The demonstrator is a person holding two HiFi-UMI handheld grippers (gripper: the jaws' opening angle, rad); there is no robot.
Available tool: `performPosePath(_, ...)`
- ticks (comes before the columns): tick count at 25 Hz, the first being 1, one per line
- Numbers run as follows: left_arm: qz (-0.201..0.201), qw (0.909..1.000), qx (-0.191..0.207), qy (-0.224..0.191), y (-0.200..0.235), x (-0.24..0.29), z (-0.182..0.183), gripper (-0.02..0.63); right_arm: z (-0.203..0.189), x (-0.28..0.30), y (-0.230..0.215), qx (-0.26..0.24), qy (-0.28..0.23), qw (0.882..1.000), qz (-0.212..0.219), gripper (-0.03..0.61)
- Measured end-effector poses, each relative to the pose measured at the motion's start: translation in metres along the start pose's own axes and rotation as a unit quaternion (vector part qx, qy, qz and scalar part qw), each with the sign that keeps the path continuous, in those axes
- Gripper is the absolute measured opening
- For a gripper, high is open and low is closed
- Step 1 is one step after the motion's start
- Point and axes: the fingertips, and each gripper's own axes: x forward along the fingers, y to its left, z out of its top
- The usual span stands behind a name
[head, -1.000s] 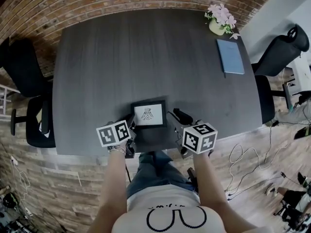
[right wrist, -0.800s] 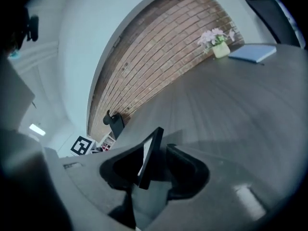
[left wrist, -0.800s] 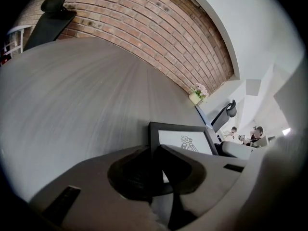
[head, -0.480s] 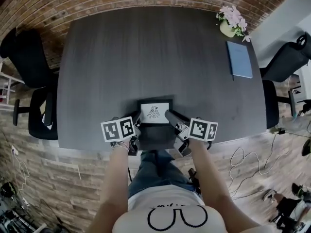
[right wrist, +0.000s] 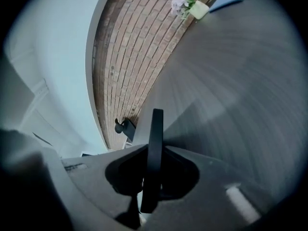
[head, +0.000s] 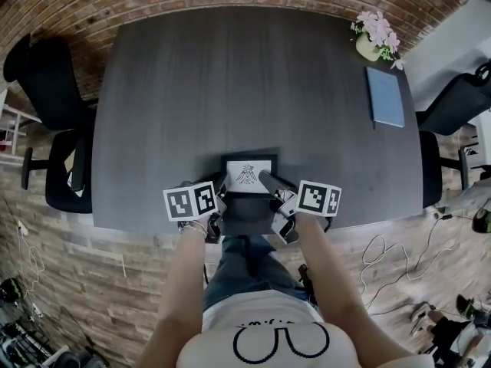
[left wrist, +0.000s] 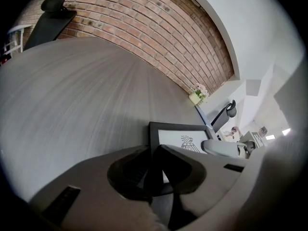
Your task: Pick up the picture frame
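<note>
Both hand-held grippers (head: 222, 196) (head: 267, 180) on frame (head: 245, 173); R closing.

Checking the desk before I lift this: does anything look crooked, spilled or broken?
Nothing stands out. The picture frame sits square to the table's near edge, undamaged; the notebook and flower pot sit tidy at the far right corner.

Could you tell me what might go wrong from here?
The right gripper has its jaws closing on the thin edge of the picture frame; lifting too soon could drop that side.
The left gripper pinches only the opposite edge, so the frame may pivot.
It is close to the table edge and could fall off.
</note>
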Motion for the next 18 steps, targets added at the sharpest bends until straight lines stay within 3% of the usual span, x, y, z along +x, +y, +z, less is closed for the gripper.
performPosePath(4, 0.002, 1.0000, 0.003, -0.002, 0.001, -0.001, 0.001, 0.071, 0.000, 0.001, 0.005, 0.006, -0.002, 1.000, 0.003, 0.031)
performPosePath(8, 0.036, 0.9982, 0.046, -0.008, -0.002, -0.009, 0.004, 0.087, 0.000, 0.000, 0.007, 0.002, 0.000, 1.000, 0.001, 0.031)
performPosePath(12, 0.050, 0.9954, 0.076, -0.028, -0.009, -0.026, 0.020, 0.153, 0.004, 0.001, 0.014, -0.004, -0.004, 1.000, 0.004, 0.028)
performPosePath(18, 0.050, 0.9925, 0.092, -0.063, -0.017, -0.052, 0.043, 0.155, 0.010, -0.005, 0.031, -0.034, -0.012, 0.999, 0.003, 0.025)
